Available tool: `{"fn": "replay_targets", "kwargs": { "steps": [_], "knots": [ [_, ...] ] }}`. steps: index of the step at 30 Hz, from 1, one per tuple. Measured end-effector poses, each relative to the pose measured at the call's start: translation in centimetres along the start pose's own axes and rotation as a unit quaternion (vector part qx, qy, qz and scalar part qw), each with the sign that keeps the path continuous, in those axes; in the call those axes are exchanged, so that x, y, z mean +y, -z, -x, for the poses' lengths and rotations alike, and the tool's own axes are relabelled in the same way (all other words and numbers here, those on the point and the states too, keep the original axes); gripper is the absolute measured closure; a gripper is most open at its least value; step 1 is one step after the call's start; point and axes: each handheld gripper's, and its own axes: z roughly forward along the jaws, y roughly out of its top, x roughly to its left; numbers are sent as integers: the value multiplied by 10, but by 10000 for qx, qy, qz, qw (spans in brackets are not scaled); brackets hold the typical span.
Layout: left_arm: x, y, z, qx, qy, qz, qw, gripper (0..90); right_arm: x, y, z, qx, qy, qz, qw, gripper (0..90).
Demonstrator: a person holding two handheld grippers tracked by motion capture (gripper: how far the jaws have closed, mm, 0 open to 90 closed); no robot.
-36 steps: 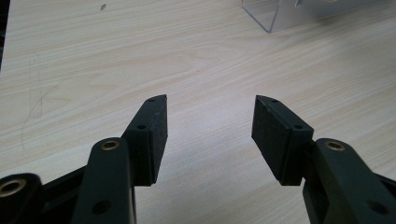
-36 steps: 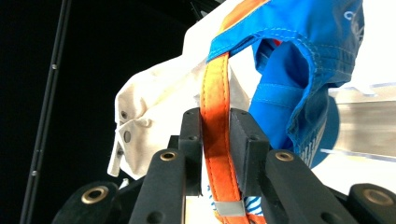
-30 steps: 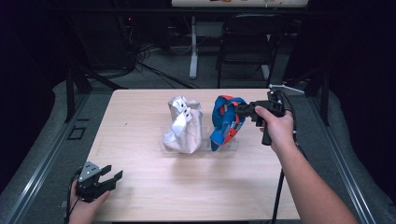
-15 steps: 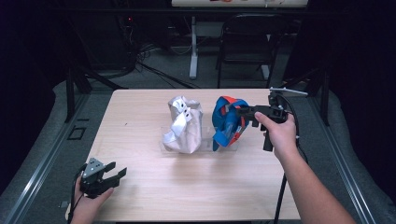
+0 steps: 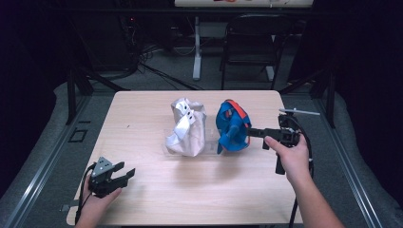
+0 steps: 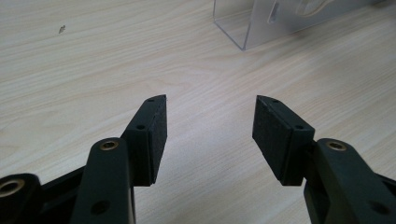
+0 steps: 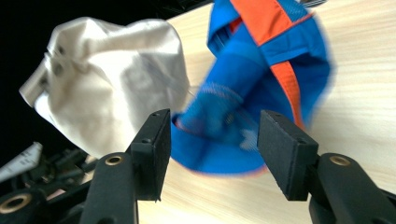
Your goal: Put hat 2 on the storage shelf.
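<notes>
The blue cap (image 5: 232, 130), soft mesh fabric with orange bands, sits propped on a clear stand (image 5: 187, 151) at mid-bench, just right of its neighbour. Going left to right: the left tool (image 5: 124, 175) rests low near the front-left corner of the pale wood-grain bench (image 5: 142, 109), jaws wide with nothing between them, apparently waiting its turn. Next comes the silver-white cap (image 5: 186, 127), crumpled and slightly shiny, on the same stand so that its crown keeps shape. Then the blue cap, rounded and upright, brim downward. Last, the right tool (image 5: 253, 132) sits level at the cap's right side; its jaws have just been opening and stand wide, the cap lying beyond the pads (image 7: 156, 140), ungripped.
</notes>
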Motion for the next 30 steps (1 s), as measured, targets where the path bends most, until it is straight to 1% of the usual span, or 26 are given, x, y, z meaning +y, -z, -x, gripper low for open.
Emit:
{"fn": "replay_targets", "kwargs": {
  "steps": [1, 2, 4, 5, 6, 7, 9, 10, 11, 12, 13, 14, 15, 18, 20, 22, 23, 24, 25, 26, 28, 30],
  "knots": [
    [0, -1, 0, -2, -1, -9, 10000, 456, 0, 0, 0, 0, 0, 0, 10000, 452],
    [0, -1, 1, -9, -17, -5, 10000, 456, -10, 1, 2, -48, 124, -22, 9999, 453],
    [0, -1, 1, -6, -16, -6, 10000, 456, -21, 1, 5, -37, 181, 19, 9998, 454],
    [0, -1, 1, -6, -16, -6, 10000, 456, -21, 1, 5, -37, 181, 19, 9998, 454],
    [0, -1, 1, 0, -5, -12, 10000, 456, -31, 1, 8, 17, 237, 37, 9997, 492],
    [0, -1, 1, 1, 13, -14, 10000, 456, -37, 1, 11, 35, 278, 18, 9996, 495],
    [-1, -1, 1, 4, 10, -23, 10000, 456, -48, 0, 14, -70, 375, 36, 9993, 495],
    [-1, -1, 1, -3, 4, -7, 10000, 456, -54, 0, 16, -114, 397, 86, 9991, 495],
    [-1, -1, 1, -3, 4, -7, 10000, 456, -54, 0, 16, -114, 397, 86, 9991, 495],
    [-1, -2, 1, -10, -15, -19, 10000, 456, -66, -1, 20, -102, 405, 152, 9990, 498],
    [-1, -2, 1, -10, -15, -19, 10000, 456, -66, -1, 20, -102, 405, 152, 9990, 498],
    [-1, -2, 2, -17, -24, -24, 10000, 456, -76, -2, 22, -53, 353, 234, 9991, 504],
    [-1, -2, 2, -18, -26, -28, 10000, 456, -80, -1, 23, -92, 363, 208, 9991, 506],
    [0, -2, 2, -27, -49, -24, 10000, 456, -93, -3, 25, -81, 391, 218, 9990, 519],
    [-1, -2, 2, -27, -40, -18, 10000, 456, -102, -5, 27, -6, 369, 223, 9991, 520],
    [-1, -2, 2, -25, -35, -17, 10000, 456, -112, -9, 29, 13, 392, 246, 9989, 521],
    [-1, -2, 2, -27, -32, -20, 10000, 456, -112, -9, 29, 13, 392, 246, 9989, 521],
    [-1, -2, 2, -38, -46, -26, 10000, 456, -119, -14, 32, -55, 486, 284, 9984, 521],
    [-1, -2, 2, -38, -46, -26, 10000, 456, -119, -14, 32, -55, 486, 284, 9984, 521],
    [0, -2, 3, -42, -66, -76, 9999, 456, -125, -20, 36, -47, 517, 314, 9982, 520],
    [0, -3, 3, -70, -70, -44, 9999, 456, -128, -23, 38, -30, 516, 303, 9982, 504],
    [0, -4, 4, -77, -90, -71, 9999, 456, -131, -26, 40, -128, 600, 387, 9974, 492]
  ]
}}
